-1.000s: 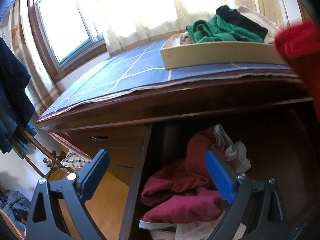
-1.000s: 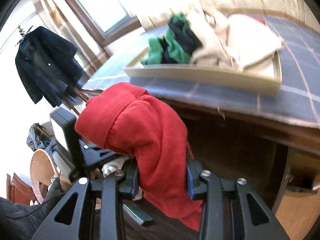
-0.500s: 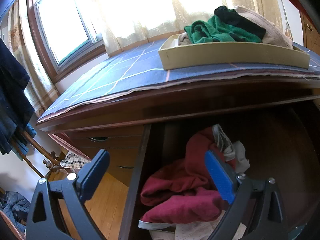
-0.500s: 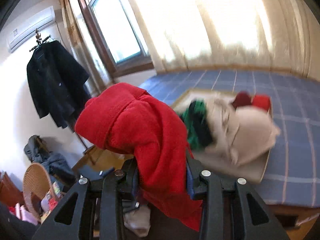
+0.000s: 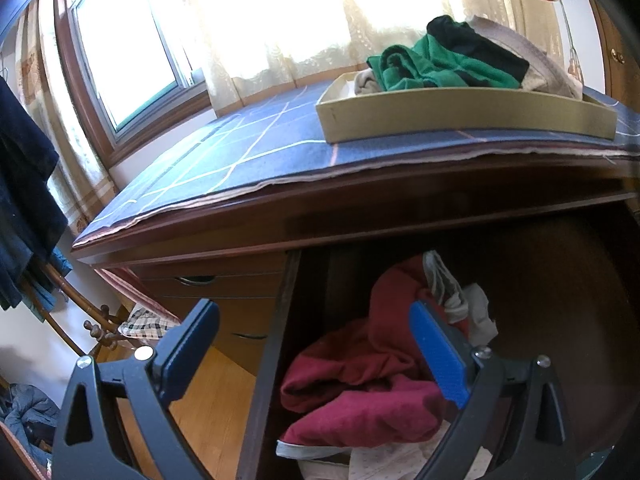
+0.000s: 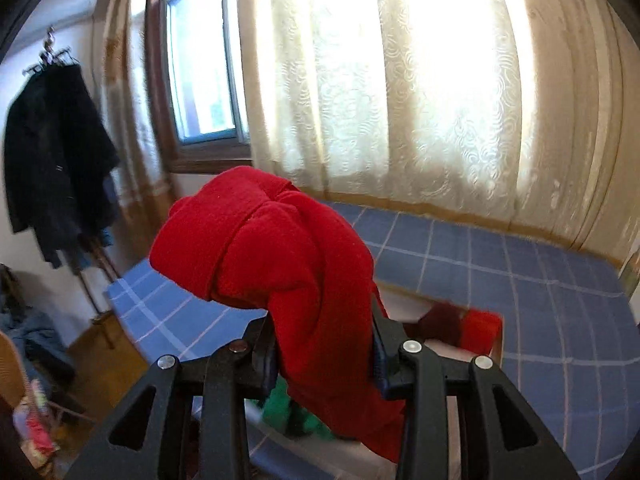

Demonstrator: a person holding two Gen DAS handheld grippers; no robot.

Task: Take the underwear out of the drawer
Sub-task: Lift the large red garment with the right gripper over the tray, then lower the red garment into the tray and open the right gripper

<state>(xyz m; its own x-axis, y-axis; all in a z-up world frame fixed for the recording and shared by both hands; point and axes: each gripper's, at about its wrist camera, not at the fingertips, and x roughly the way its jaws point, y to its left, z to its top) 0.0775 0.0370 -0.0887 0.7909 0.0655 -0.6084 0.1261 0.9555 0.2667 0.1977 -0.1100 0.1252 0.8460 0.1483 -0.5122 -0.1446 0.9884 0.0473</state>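
The right gripper [image 6: 324, 356] is pinching a bright red piece of underwear [image 6: 276, 256] between its two black fingers [image 6: 260, 364], the pads pressing into the cloth from both sides. The garment is thick and fleecy, folding over the jaws in a rounded hump with a stitched hem running across its top, and its loose end is hanging down past the fingers. It is hanging above a shallow tan tray [image 5: 460, 116] that is sitting on a blue cloth [image 6: 560, 308] with a thin pale grid, spread over a dark wooden dresser [image 5: 360, 208]. In the left wrist view a sliver of the same red fabric is showing at the top edge.

The left gripper [image 5: 316, 344] is standing with its jaws wide apart and nothing between them, its flat blue pads [image 5: 436, 356] looking ribbed and rubbery. One finger is sitting outside the open drawer [image 5: 272, 360] and the other over its contents. Inside the drawer, more underwear [image 5: 368, 396] is lying in a crumpled heap: soft maroon knit folds, with grey-white pieces bunched behind and a pale dotted cloth under the front.

The tray is holding a rumpled green garment [image 5: 432, 68], a black one on top of it and beige fabric beside. Lacy cream curtains [image 6: 400, 88] are glowing against the window, and a dark coat [image 6: 52, 160] is hanging limp at the left.
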